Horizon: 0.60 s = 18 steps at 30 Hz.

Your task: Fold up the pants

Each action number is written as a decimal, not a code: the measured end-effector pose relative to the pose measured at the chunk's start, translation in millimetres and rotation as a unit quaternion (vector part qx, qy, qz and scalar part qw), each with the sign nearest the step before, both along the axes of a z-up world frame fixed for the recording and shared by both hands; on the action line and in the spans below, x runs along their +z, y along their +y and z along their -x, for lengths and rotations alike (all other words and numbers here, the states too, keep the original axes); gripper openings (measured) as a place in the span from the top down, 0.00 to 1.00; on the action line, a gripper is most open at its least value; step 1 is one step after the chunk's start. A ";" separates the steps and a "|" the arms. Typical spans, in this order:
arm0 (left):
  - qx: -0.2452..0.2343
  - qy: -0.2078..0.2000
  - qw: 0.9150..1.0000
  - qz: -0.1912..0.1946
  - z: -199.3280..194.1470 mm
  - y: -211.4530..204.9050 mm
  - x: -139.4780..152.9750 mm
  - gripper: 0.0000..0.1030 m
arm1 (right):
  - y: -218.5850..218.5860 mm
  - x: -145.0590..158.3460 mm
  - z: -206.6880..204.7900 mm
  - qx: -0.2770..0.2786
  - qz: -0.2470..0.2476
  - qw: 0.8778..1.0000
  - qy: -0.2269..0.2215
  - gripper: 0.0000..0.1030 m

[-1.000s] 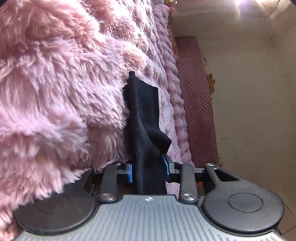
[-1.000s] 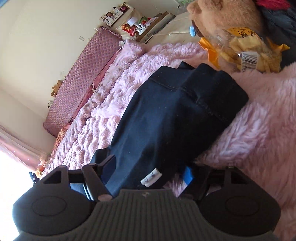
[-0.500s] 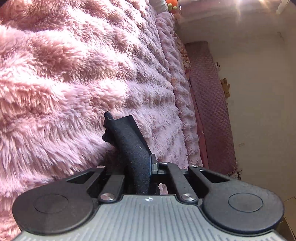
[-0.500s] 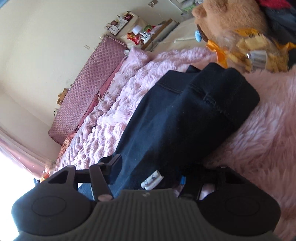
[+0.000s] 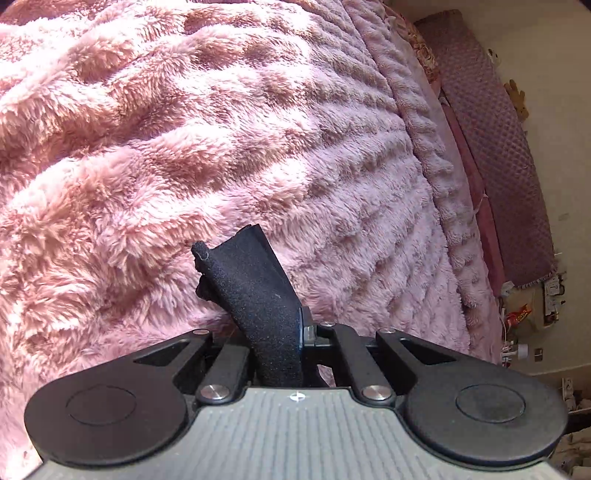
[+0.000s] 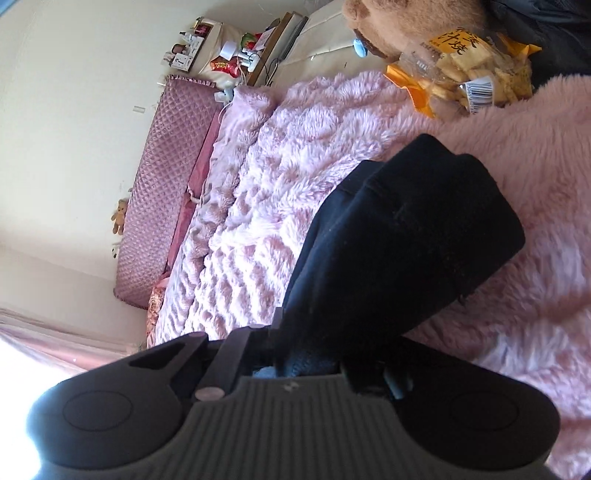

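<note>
Firmly, the left gripper [image 5: 275, 332] fingers pinch a pants [image 5: 255, 291] corner; the right gripper [image 6: 306, 354] fingers clamp the pants [image 6: 399, 251] too, above the bed [image 6: 258, 206].

This is a bedroom in someone's home: a bed [image 6: 258, 206] spread with a fluffy pink blanket fills most of the room, with a quilted mauve headboard [image 6: 162, 177] against a cream wall. A brown teddy bear [image 6: 410, 22] and a bag of snacks [image 6: 469, 77] lie on the blanket, and a cluttered bedside shelf [image 6: 236, 55] holds small bottles and packets.
</note>
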<state>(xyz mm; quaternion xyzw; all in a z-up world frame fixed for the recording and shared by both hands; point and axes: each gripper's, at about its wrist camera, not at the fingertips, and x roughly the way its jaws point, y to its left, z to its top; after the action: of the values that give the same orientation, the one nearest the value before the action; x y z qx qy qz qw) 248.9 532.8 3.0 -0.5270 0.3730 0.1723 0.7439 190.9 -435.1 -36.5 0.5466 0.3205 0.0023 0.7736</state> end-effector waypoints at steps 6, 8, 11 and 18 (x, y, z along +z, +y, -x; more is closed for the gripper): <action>-0.005 0.029 1.000 0.004 80.2 17.6 -10.9 0.97 | -7.4 17.0 38.4 0.048 0.050 0.996 0.053 0.99; 0.003 0.035 0.999 0.013 107.4 20.1 -28.3 0.97 | -7.6 8.7 46.8 0.069 0.069 0.992 0.080 0.99; 0.029 0.030 0.997 0.058 140.2 25.7 -65.6 0.96 | -4.1 -13.0 58.2 0.081 0.083 0.986 0.124 0.95; 0.028 -0.033 0.998 0.043 163.9 26.1 -98.6 0.86 | -15.9 -26.7 104.7 -0.008 0.087 0.992 0.091 0.75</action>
<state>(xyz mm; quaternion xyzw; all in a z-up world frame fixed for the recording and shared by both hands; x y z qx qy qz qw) 85.0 558.9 -95.6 -0.5744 0.3404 0.1592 0.7272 86.2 -451.0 -63.2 0.4778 0.3842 -0.0817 0.7857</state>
